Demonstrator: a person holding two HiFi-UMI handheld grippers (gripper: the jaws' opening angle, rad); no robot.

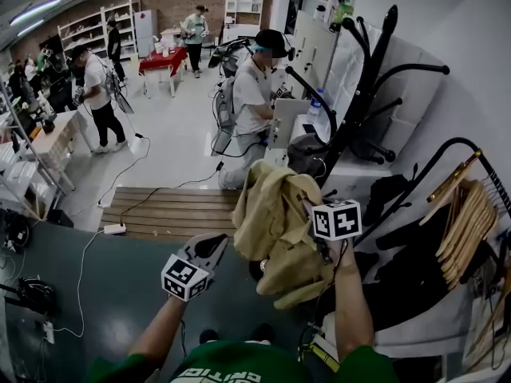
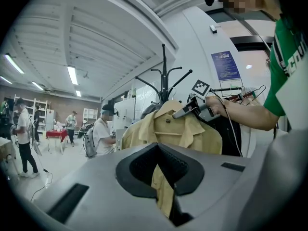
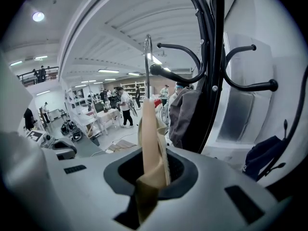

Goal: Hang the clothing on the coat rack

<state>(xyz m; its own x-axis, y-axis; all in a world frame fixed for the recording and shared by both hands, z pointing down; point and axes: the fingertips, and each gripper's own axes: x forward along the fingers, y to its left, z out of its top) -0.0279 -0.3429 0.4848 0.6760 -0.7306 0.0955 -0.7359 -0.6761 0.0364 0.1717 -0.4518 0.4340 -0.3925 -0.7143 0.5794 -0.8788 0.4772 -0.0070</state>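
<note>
A tan shirt [image 1: 271, 222] hangs on a wooden hanger, its collar facing the left gripper view [image 2: 168, 124]. My right gripper [image 1: 310, 207] is shut on the hanger's neck and collar [image 3: 150, 129], and the metal hook [image 3: 147, 52] sticks up past its jaws. The black coat rack [image 1: 363, 94] stands just beyond, with its curved arms [image 3: 211, 57] close in front of the hook. My left gripper [image 1: 217, 248] sits lower and to the left, shut on a fold of the shirt's lower cloth [image 2: 161, 191].
A grey garment [image 3: 185, 114] hangs on the rack. A clothes rail with wooden hangers [image 1: 467, 222] and dark clothes stands at the right. A person sits at a desk [image 1: 251, 94] behind the rack, beyond a wooden pallet [image 1: 168, 210]. Other people stand farther back.
</note>
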